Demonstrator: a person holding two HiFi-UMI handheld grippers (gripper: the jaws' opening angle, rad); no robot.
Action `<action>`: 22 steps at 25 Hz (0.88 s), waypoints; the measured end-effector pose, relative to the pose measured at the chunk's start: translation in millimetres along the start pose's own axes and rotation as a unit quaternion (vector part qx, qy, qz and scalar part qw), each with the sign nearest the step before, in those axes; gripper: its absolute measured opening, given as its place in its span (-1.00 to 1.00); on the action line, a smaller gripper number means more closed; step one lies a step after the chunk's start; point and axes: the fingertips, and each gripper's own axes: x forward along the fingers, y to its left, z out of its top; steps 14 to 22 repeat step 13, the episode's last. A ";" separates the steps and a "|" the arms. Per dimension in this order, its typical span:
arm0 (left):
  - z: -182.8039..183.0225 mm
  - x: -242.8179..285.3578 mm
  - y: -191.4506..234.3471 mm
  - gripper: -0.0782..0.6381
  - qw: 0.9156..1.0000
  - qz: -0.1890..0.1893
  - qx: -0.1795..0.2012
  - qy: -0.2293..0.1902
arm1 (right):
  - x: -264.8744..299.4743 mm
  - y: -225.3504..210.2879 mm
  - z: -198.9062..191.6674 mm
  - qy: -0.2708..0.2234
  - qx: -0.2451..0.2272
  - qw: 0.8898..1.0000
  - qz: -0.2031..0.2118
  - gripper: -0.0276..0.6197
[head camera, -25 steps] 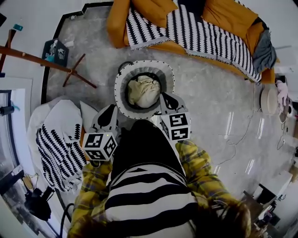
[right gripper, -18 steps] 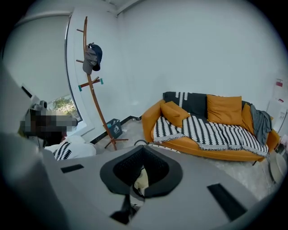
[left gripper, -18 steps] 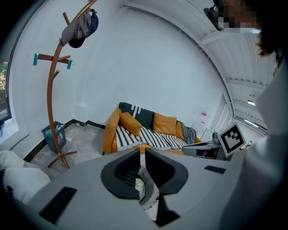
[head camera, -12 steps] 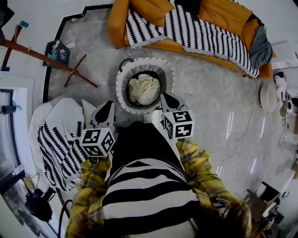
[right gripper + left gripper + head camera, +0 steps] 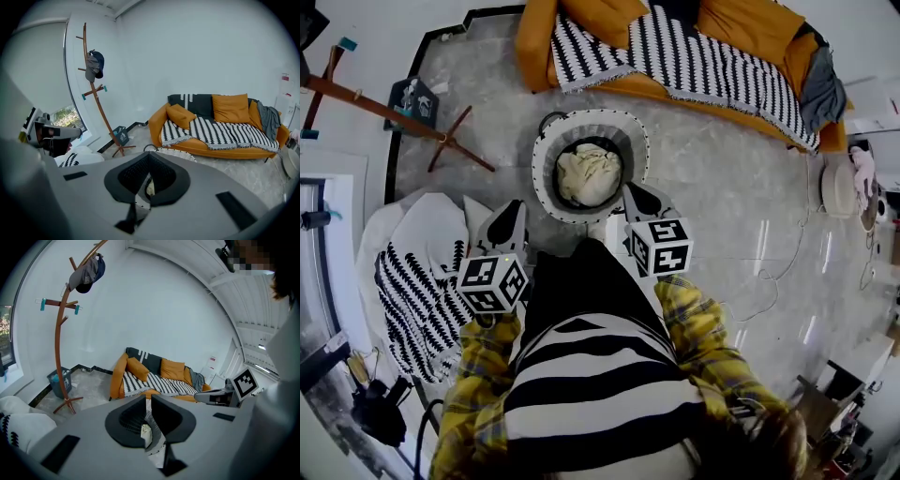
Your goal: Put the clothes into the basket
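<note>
A round white woven basket (image 5: 546, 155) stands on the grey floor in front of the person, with a cream garment (image 5: 589, 174) bundled inside it. My left gripper (image 5: 514, 208) hovers just off the basket's near-left rim, its jaws shut on nothing. Over the near-right rim, my right gripper (image 5: 630, 192) is also shut and empty. In the left gripper view, the left gripper (image 5: 146, 399) shows the cream garment (image 5: 146, 431) below its closed tips. In the right gripper view, the right gripper (image 5: 149, 157) has the basket (image 5: 180, 153) rim just beyond it.
An orange sofa (image 5: 534, 47) with a black-and-white striped throw (image 5: 694, 56) and a grey garment (image 5: 825, 94) lies beyond the basket. A wooden coat rack (image 5: 394, 114) and a small dark bin (image 5: 411, 101) are at the far left. White and striped cushions (image 5: 412, 281) lie at the near left.
Both grippers have drawn back a little from the basket's near rim and lifted slightly. Both stayed shut and empty, and the cream garment still lies in the basket.
</note>
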 end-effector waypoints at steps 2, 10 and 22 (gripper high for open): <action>-1.1 -0.4 2.0 -0.65 1.000 0.001 -0.003 0.002 | 0.3 0.8 -0.3 0.002 0.003 1.000 0.001 -0.83; -2.7 1.8 6.4 -0.65 1.000 0.006 -0.009 0.007 | 5.7 1.8 -2.1 0.010 0.003 1.000 0.005 -0.83; -3.5 2.5 8.2 -0.65 1.000 0.008 -0.011 0.007 | 7.5 0.7 -3.1 0.012 0.002 1.000 0.005 -0.83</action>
